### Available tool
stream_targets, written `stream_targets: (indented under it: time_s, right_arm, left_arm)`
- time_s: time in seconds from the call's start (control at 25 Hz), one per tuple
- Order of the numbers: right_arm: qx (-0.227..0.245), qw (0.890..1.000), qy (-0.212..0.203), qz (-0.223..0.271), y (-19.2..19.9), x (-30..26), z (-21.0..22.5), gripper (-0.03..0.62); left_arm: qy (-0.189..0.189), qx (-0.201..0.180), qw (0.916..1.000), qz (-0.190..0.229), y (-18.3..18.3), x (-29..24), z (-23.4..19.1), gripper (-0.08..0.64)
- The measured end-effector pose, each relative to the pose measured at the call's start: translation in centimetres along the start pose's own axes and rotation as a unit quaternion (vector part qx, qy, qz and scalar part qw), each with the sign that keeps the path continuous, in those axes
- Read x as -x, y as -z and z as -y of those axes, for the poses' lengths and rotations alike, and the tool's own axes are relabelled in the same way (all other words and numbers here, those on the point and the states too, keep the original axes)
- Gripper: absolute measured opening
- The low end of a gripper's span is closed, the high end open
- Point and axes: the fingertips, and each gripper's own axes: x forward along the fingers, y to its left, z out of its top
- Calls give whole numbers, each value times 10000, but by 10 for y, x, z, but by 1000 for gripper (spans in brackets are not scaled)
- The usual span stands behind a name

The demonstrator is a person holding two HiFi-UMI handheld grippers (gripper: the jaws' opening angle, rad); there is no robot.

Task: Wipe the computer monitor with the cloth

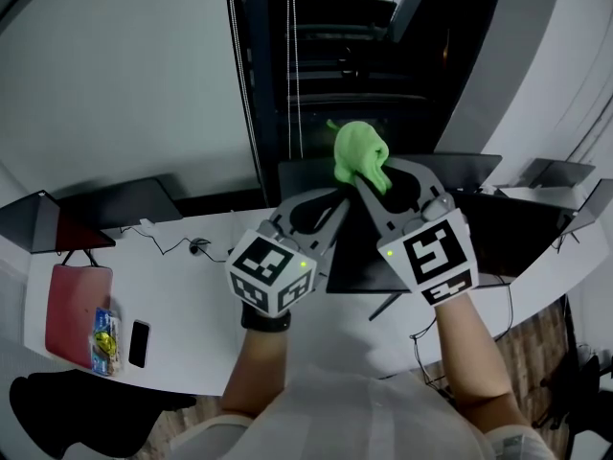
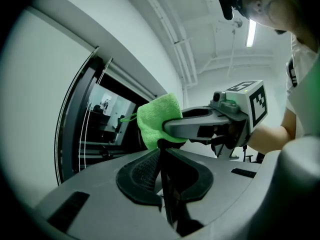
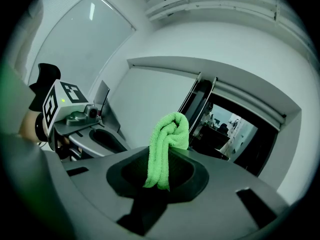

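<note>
Fingers (image 3: 192,178) on the right gripper (image 3: 159,165) are clamped on the green cloth (image 3: 167,144), pinching it about halfway down. A bunched loop pokes up past the tips and a short tail hangs down into the dark pad recess. In the head view, the right gripper (image 1: 369,178) holds the cloth (image 1: 359,151) up in the air in front of the dark window blinds (image 1: 316,56). It's higher in frame than the black computer monitor (image 1: 522,242) on the white desk (image 1: 192,305), and I don't see it touching the screen. The left gripper (image 2: 161,146) has its fingers pressed flat together, with just a thin dark seam between them. Their tips sit right under the bottom edge of the cloth (image 2: 155,119) and close against the right gripper's jaw. I honestly can't tell whether they're nipping any fabric or just touching it. From above, the left gripper (image 1: 337,199) angles up and to the right so both sets of tips meet near the cloth, with the two marker cubes side by side below. Off on the left end of the desk there's a flat red case (image 1: 77,314), a black phone (image 1: 139,343) just beside it, and a couple of dark laptops (image 1: 134,201) further back.
</note>
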Motion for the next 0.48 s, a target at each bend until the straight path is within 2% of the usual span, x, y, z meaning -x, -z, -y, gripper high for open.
stream_targets:
  time_s: [0.48]
  right_arm:
    - [-84, 9999, -35, -105, 10, 9, 8, 69]
  left_arm:
    - [-136, 1, 9999, -25, 1, 0, 0, 21]
